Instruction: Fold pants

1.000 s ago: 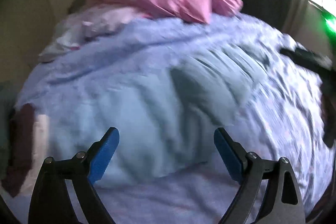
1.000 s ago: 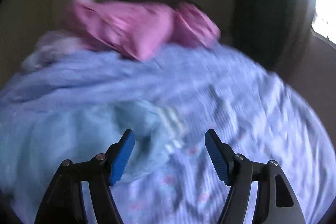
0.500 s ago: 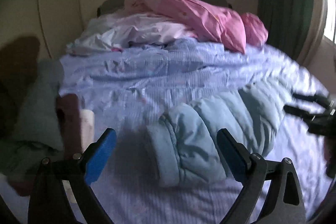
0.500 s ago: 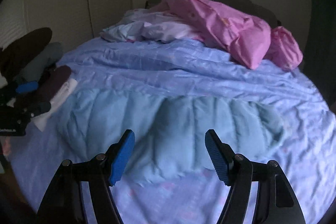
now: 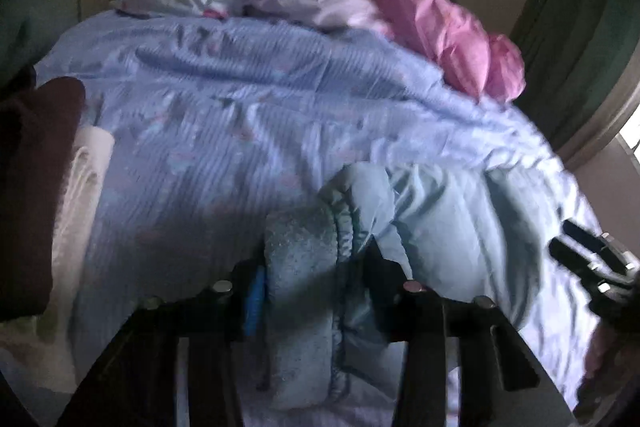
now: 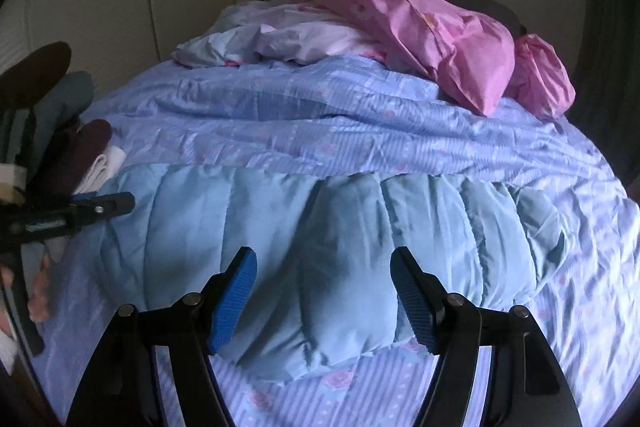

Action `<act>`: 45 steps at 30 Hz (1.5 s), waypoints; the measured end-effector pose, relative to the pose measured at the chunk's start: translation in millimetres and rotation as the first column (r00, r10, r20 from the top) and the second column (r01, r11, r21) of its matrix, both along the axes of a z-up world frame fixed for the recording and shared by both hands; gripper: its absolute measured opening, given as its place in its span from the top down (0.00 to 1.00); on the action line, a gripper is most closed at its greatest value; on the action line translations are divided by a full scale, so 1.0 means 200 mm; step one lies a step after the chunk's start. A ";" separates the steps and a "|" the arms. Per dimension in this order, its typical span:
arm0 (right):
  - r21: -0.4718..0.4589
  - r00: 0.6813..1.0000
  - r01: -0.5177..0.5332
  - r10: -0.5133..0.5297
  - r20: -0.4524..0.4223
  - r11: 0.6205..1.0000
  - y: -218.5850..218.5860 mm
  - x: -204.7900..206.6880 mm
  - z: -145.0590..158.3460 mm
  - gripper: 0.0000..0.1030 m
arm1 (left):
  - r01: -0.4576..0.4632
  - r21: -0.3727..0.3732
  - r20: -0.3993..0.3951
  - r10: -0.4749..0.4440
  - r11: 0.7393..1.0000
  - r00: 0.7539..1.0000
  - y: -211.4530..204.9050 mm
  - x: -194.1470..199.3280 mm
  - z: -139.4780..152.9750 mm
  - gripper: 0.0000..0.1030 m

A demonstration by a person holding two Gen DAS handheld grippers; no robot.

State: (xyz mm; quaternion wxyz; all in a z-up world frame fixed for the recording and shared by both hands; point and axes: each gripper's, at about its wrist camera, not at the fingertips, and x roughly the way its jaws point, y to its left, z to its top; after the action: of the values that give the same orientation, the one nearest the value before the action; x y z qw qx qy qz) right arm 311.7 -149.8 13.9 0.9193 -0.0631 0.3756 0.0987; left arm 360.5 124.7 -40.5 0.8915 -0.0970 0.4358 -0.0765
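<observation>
Light blue quilted pants [image 6: 320,247] lie across a blue patterned bedspread [image 6: 320,115], folded lengthwise. In the left wrist view my left gripper [image 5: 314,279] is shut on the fleecy waistband end of the pants [image 5: 304,267]. My right gripper [image 6: 323,295] is open, its fingers just above the pants' near edge at the middle. The left gripper [image 6: 100,205] also shows at the left of the right wrist view; the right gripper [image 5: 580,247] shows at the right of the left wrist view.
A pink duvet [image 6: 432,39] and pale sheets [image 6: 280,39] are piled at the head of the bed. Folded dark and white clothes [image 5: 48,187] lie at the left bed edge. A green curtain [image 5: 580,27] hangs at the right.
My left gripper has moved forward and closed on the waistband end of the pants. My right gripper has come lower and closer over the pants, still open.
</observation>
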 end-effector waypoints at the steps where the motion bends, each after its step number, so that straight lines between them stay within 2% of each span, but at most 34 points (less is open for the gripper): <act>1: 0.007 1.000 0.007 -0.007 -0.005 1.000 -0.01 0.00 0.00 0.32 | -0.023 0.053 -0.008 0.023 0.998 1.000 -0.01 0.00 0.00 0.64; 4: 0.010 1.000 0.022 -0.022 -0.009 1.000 -0.05 0.01 0.00 0.32 | -0.046 0.186 0.003 0.046 0.982 0.999 -0.02 0.00 0.00 0.64; 6: 0.004 0.999 0.032 -0.032 -0.010 0.999 -0.07 0.00 -0.01 0.32 | -0.031 0.183 -0.014 0.034 0.983 0.999 -0.01 0.01 -0.02 0.61; 8: 0.004 0.999 0.043 -0.043 -0.021 0.999 -0.10 0.00 -0.02 0.32 | -0.027 0.209 -0.013 0.031 0.978 0.999 -0.03 0.00 -0.02 0.51; 10: 0.008 0.998 0.051 -0.051 -0.030 0.999 -0.12 0.00 -0.02 0.32 | -0.019 0.255 -0.002 0.020 0.967 1.000 -0.06 -0.02 0.00 0.26; 11: 0.012 0.998 0.055 -0.055 -0.030 0.998 -0.13 -0.01 -0.02 0.32 | -0.011 0.265 0.008 0.009 0.964 1.000 -0.07 -0.04 0.02 0.23; 12: 0.014 0.998 0.055 -0.055 -0.027 0.998 -0.14 -0.01 -0.01 0.32 | -0.008 0.296 0.034 -0.002 0.955 0.999 -0.10 -0.07 0.06 0.19; 14: 0.011 0.998 0.062 -0.062 -0.003 0.998 -0.18 -0.03 0.01 0.32 | -0.045 0.396 0.123 -0.005 0.917 0.992 -0.16 -0.13 0.16 0.13; 16: 0.004 0.997 0.074 -0.074 0.030 0.997 -0.23 -0.05 0.05 0.32 | -0.084 0.469 0.227 -0.028 0.879 0.973 -0.23 -0.20 0.26 0.02; 18: 0.015 0.993 0.094 -0.094 0.070 0.995 -0.31 -0.08 0.10 0.32 | -0.048 0.480 0.276 -0.099 0.876 0.956 -0.31 -0.26 0.34 0.01; 20: 0.048 0.988 0.113 -0.118 0.098 0.992 -0.39 -0.10 0.14 0.32 | 0.000 0.488 0.284 -0.159 0.873 0.946 -0.44 -0.28 0.39 0.01; 22: 0.101 0.983 0.133 -0.145 0.116 0.986 -0.50 -0.10 0.17 0.32 | 0.032 0.480 0.286 -0.191 0.877 0.939 -0.54 -0.28 0.40 0.02; 23: 0.124 0.980 0.146 -0.160 0.117 0.982 -0.55 -0.10 0.17 0.32 | 0.080 0.454 0.283 -0.229 0.888 0.931 -0.61 -0.27 0.39 0.02; 25: 0.166 0.973 0.190 -0.208 0.102 0.968 -0.66 -0.07 0.16 0.29 | 0.126 0.436 0.272 -0.264 0.891 0.925 -0.71 -0.25 0.36 0.13; 26: 0.187 0.969 0.212 -0.232 0.088 0.959 -0.72 -0.06 0.15 0.23 | 0.140 0.434 0.261 -0.273 0.890 0.926 -0.77 -0.22 0.34 0.17; 28: 0.246 0.959 0.246 -0.271 0.077 0.938 -0.83 -0.05 0.12 0.21 | 0.171 0.396 0.231 -0.278 0.902 0.932 -0.85 -0.15 0.29 0.34; 30: 0.283 0.956 0.260 -0.288 0.063 0.923 -0.92 -0.03 0.08 0.21 | 0.186 0.330 0.204 -0.263 0.925 0.943 -0.91 -0.10 0.24 0.40; 32: 0.300 0.954 0.272 -0.297 0.040 0.914 -1.00 -0.01 0.02 0.21 | 0.164 0.291 0.185 -0.224 0.942 0.957 -0.96 -0.04 0.18 0.45; 34: 0.319 0.954 0.280 -0.300 0.014 0.905 -1.06 0.01 -0.05 0.21 | 0.175 0.267 0.162 -0.223 0.948 0.961 -1.01 -0.02 0.13 0.54; 37: 0.369 0.952 0.297 -0.303 -0.041 0.881 -1.15 0.04 -0.14 0.21 | 0.207 0.242 0.105 -0.238 0.948 0.966 -1.07 0.01 0.03 0.61; 40: 0.435 0.946 0.317 -0.312 -0.085 0.843 -1.23 0.06 -0.23 0.21 | 0.232 0.234 0.081 -0.256 0.944 0.963 -1.10 -0.01 -0.04 0.69; 43: 0.478 0.938 0.337 -0.331 -0.098 0.812 -1.26 0.08 -0.28 0.20 | 0.251 0.220 0.056 -0.270 0.943 0.961 -1.09 -0.02 -0.08 0.70; 45: 0.510 0.940 0.336 -0.319 -0.125 0.792 -1.27 0.11 -0.32 0.08 | 0.254 0.219 0.050 -0.271 0.942 0.961 -1.09 -0.04 -0.09 0.70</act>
State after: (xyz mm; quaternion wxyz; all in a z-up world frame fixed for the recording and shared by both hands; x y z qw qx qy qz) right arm 334.4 -403.0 -49.2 0.8982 0.2573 0.3545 0.0377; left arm 353.3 -92.4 -59.1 0.8952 0.0598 0.4146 -0.1520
